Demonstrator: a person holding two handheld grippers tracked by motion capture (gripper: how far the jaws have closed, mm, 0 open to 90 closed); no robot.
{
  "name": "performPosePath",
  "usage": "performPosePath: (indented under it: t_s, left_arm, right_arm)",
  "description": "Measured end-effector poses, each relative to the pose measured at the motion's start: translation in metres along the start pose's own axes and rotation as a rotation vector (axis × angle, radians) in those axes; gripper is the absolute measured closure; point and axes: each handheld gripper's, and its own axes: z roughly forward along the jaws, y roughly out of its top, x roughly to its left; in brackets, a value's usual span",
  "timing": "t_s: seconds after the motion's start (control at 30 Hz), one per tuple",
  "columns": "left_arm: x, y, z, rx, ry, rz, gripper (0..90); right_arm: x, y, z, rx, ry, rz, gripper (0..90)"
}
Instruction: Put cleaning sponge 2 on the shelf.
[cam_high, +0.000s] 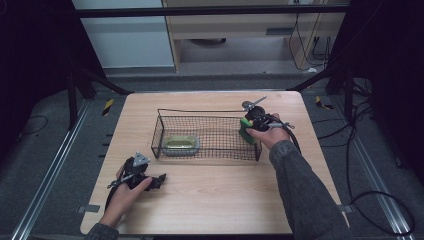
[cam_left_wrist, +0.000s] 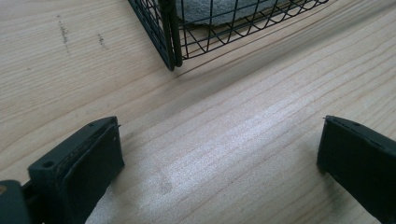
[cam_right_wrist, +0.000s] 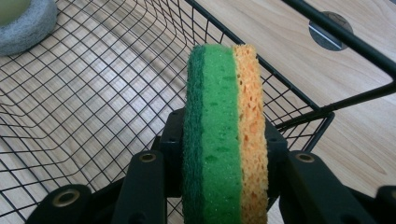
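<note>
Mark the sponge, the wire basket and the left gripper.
sponge (cam_right_wrist: 224, 135), right gripper view, green face.
wire basket (cam_high: 207, 111), high view, far rim.
left gripper (cam_left_wrist: 219, 154), left gripper view, gap midway between open jaws.

Sponge (cam_right_wrist: 224, 126): porous foam, rough green scouring layer. Basket (cam_high: 210, 131): black wire mesh. Table (cam_high: 210, 200): matt wood grain.

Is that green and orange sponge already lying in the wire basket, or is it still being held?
Held. The right gripper clamps the sponge on edge above the wire basket, at its right end; it has not been let go.
</note>
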Motion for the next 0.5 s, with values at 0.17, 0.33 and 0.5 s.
performPosePath:
  t_s: [0.17,0.33,0.5]
  left_arm:
    - [0.0,0.0,0.0,0.0,0.0,0.0,0.0]
    - [0.0,0.0,0.0,0.0,0.0,0.0,0.0]
    - [0.0,0.0,0.0,0.0,0.0,0.0,0.0]
  right_arm:
    - [0.0006,-0.0008,0.0021,0.006,-0.002,0.0,63.3]
    - [0.0008,-0.0006,0.0029,0.013,-0.002,-0.003,62.1]
    - [0.0014,-0.0001,0.0028,0.01,-0.001,-0.002,60.9]
